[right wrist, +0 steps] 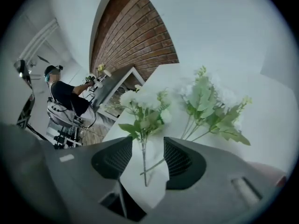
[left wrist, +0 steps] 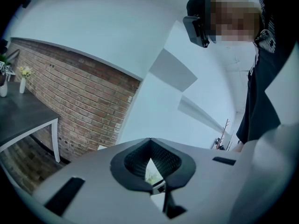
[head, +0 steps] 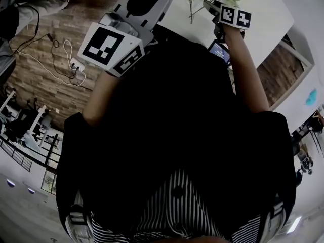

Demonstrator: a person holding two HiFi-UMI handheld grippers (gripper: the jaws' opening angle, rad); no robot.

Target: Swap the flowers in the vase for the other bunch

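Jaws of right gripper point(right wrist: 146, 149) apart over white table point(right wrist: 267, 120); brick wall point(right wrist: 135, 36) beyond.

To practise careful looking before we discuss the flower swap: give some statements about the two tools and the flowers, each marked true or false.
1. The right tool has its jaws apart. True.
2. The right tool grips a stem. False: the stem of the nearer bunch shows between the jaws, but the pads do not touch it.
3. The nearer bunch and a second bunch, both with white flowers, lie on the white table. True.
4. The left tool holds a bunch. False: its jaws are together, with nothing in them.
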